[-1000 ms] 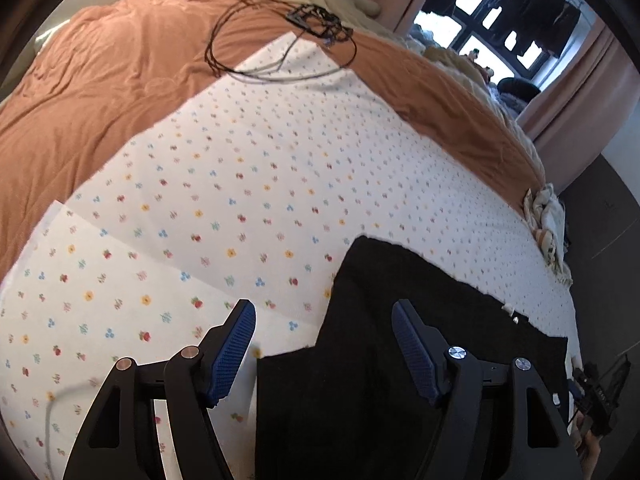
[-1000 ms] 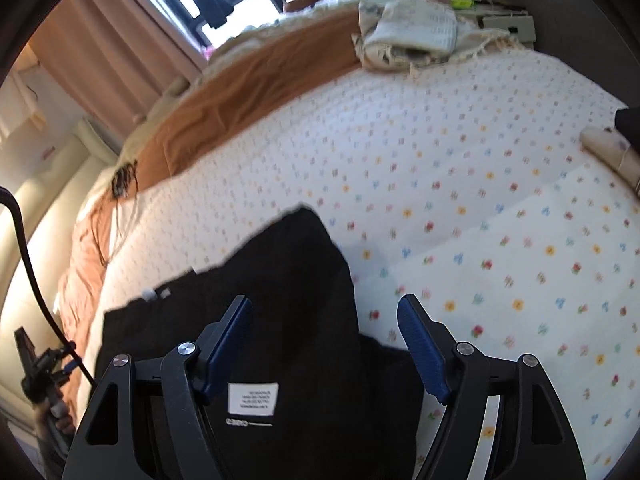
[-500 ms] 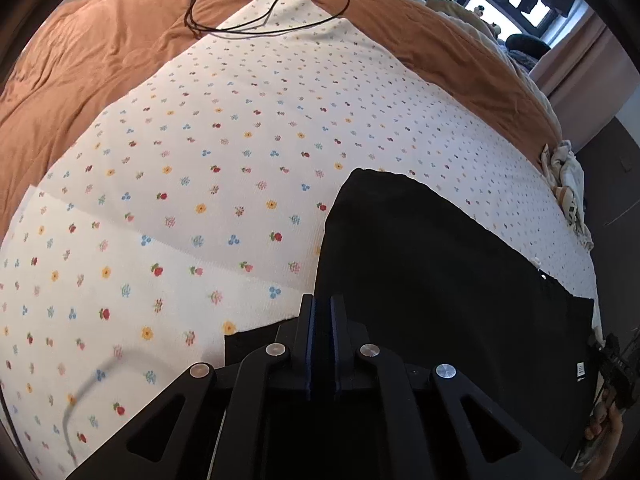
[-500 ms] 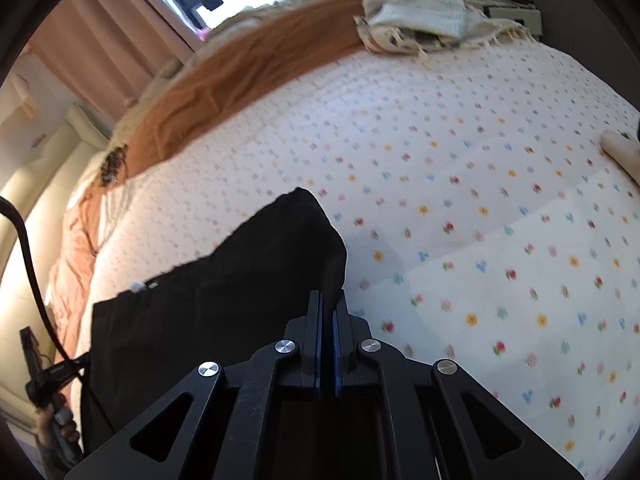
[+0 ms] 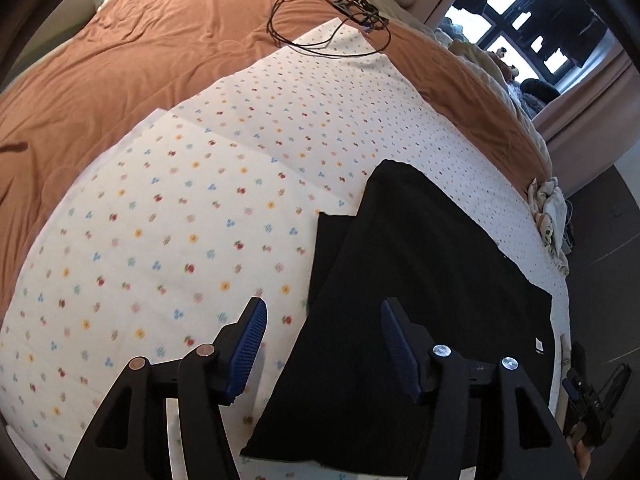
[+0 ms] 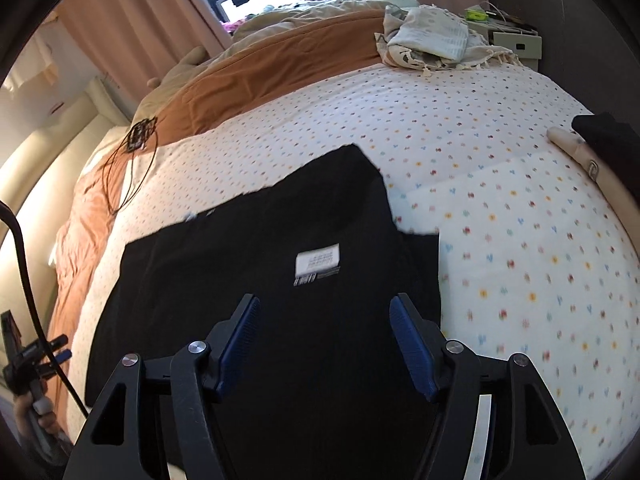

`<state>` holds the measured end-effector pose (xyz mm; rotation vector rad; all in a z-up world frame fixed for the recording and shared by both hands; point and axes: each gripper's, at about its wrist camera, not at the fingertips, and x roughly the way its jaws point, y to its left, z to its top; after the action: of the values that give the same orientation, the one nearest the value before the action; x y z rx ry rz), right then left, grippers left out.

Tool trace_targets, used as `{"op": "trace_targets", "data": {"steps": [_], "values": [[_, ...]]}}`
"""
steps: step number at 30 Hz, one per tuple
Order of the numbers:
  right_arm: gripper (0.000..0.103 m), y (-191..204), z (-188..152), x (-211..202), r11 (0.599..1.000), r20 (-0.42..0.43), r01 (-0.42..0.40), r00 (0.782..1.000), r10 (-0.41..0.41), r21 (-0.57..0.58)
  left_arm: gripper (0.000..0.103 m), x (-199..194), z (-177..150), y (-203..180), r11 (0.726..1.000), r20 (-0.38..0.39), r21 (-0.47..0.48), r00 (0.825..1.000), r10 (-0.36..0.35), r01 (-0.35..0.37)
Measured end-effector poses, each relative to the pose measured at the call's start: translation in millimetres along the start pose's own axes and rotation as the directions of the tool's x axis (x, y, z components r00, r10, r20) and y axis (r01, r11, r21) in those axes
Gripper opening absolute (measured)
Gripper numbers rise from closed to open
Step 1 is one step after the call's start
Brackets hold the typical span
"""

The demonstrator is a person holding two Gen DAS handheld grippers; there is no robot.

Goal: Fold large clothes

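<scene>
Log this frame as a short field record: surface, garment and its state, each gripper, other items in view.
surface: floral sheet spread over an orange duvet on a bed
garment: black garment, lying flat, partly folded, one layer over another
label: white tag facing up on the top layer
left gripper: open, holding nothing, over the garment's edge
right gripper: open, holding nothing, above the garment
other: black cable coiled at the far end; pale bundle of cloth at the bed's edge

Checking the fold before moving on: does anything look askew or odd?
Yes. The black garment is folded crooked: a lower layer's corner sticks out past the top layer's slanted edge. Its white label faces up.
</scene>
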<state>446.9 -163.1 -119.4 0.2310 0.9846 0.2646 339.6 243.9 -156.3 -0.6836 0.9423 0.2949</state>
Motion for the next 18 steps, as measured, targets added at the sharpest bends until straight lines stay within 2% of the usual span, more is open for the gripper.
{"op": "trace_targets", "data": {"steps": [10, 18], "values": [[0.065, 37.8, -55.0, -22.7, 0.997, -0.052, -0.034, 0.998, 0.030, -0.072, 0.061, -38.6, -37.1, 27.2, 0.999, -0.012, -0.031, 0.999, -0.032, 0.032], [0.060, 81.7, -90.4, -20.0, 0.988, -0.114, -0.071, 0.992, 0.055, -0.140, 0.060, -39.5, -58.0, 49.7, 0.994, -0.061, -0.080, 0.995, -0.077, 0.072]]}}
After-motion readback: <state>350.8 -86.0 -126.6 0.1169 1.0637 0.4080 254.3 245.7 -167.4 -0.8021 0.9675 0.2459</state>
